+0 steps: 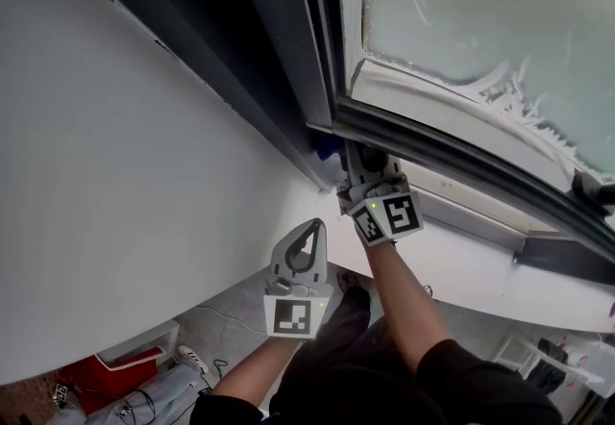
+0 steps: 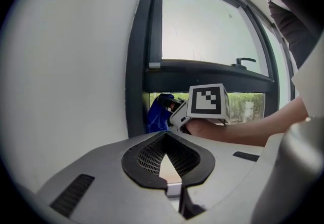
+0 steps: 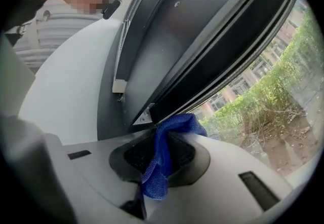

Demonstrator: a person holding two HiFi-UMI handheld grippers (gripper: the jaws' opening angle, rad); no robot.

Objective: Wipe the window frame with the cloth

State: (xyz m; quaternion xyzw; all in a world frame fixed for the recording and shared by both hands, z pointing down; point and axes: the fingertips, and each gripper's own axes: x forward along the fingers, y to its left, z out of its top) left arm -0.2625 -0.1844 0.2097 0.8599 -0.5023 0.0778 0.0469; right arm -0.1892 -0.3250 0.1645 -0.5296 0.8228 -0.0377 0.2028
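The dark window frame (image 1: 288, 58) runs down beside a white wall to a lower corner. My right gripper (image 1: 344, 162) is at that corner, shut on a blue cloth (image 1: 327, 146) that presses against the frame. In the right gripper view the cloth (image 3: 174, 129) bunches out between the jaws and touches the frame's (image 3: 167, 50) lower edge. From the left gripper view, the cloth (image 2: 158, 114) and right gripper (image 2: 174, 111) sit at the frame's (image 2: 137, 66) bottom left. My left gripper (image 1: 309, 233) hangs below and apart, shut and holding nothing; its jaws (image 2: 169, 166) meet.
A frosted pane (image 1: 480, 0) fills the sash above the corner. A white sill (image 1: 471, 269) runs right below the frame. The white wall (image 1: 115, 173) lies left. A window handle (image 2: 245, 61) sits on the sash. Far below are a red box (image 1: 120, 380) and floor clutter.
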